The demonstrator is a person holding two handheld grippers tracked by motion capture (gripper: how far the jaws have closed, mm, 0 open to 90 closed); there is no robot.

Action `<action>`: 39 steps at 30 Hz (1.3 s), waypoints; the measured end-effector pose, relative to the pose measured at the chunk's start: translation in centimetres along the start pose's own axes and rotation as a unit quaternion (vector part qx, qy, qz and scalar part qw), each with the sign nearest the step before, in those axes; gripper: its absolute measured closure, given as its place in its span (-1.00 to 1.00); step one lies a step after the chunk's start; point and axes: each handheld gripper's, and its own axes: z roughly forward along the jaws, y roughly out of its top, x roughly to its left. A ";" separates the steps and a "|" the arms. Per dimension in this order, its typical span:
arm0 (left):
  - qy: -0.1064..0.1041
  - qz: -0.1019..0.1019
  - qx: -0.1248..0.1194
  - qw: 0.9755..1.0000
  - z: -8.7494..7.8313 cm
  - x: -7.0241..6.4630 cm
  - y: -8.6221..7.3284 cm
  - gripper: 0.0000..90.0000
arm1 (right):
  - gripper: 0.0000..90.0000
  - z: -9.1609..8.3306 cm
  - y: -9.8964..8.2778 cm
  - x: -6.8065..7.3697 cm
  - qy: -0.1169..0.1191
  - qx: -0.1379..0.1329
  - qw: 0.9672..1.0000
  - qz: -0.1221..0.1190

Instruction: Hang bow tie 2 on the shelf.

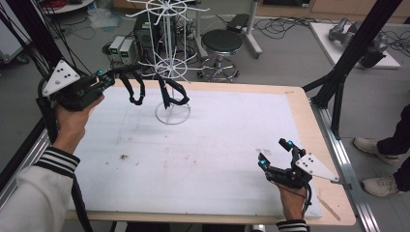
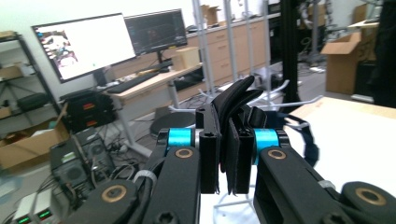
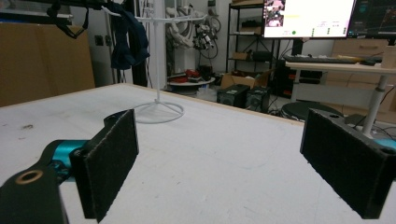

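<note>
- My left gripper point(image 1: 110, 77), raised at the table's far left corner, has its jaws clamped together on a black strap point(image 2: 231, 121); in the left gripper view the folded band stands pinched between the two pads.
- From that grip the strap runs right in the high view, sags in two loops, and reaches the white wire rack point(image 1: 168, 58), where its far part drapes just above the rack's ring base.
- My right gripper point(image 1: 276, 152) rests low near the front right corner of the table point(image 1: 302, 116), jaws spread wide with nothing between the pads point(image 3: 109, 158); in the right gripper view bare white tabletop lies between them.
- The white mat point(image 1: 217, 145) between the two grippers is open, marked by a few small stains.
- The rack stands close to the far edge; a black frame post point(image 1: 338, 92) rises just off the right edge.
</note>
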 end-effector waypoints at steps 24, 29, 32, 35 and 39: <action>0.060 0.022 0.056 0.996 3.0 0.6 0.4 0.89 | -0.76 0.7 -2.0 -0.2 -0.010 -0.021 1.000 0.003; 0.058 0.029 0.062 0.996 3.5 0.4 0.6 0.89 | -0.76 1.0 -2.2 -0.3 -0.008 -0.022 1.000 0.005; 0.055 0.031 0.064 0.996 3.9 0.3 0.8 0.89 | -0.76 1.1 -2.4 -0.2 -0.008 -0.019 1.000 0.009; 0.051 0.031 0.066 0.996 4.3 0.1 0.9 0.89 | -0.76 1.2 -2.6 -0.2 -0.008 -0.020 1.000 0.006; 0.049 0.032 0.069 0.996 4.9 -0.2 1.0 0.89 | -0.76 1.5 -3.0 -0.2 -0.008 -0.011 1.000 0.005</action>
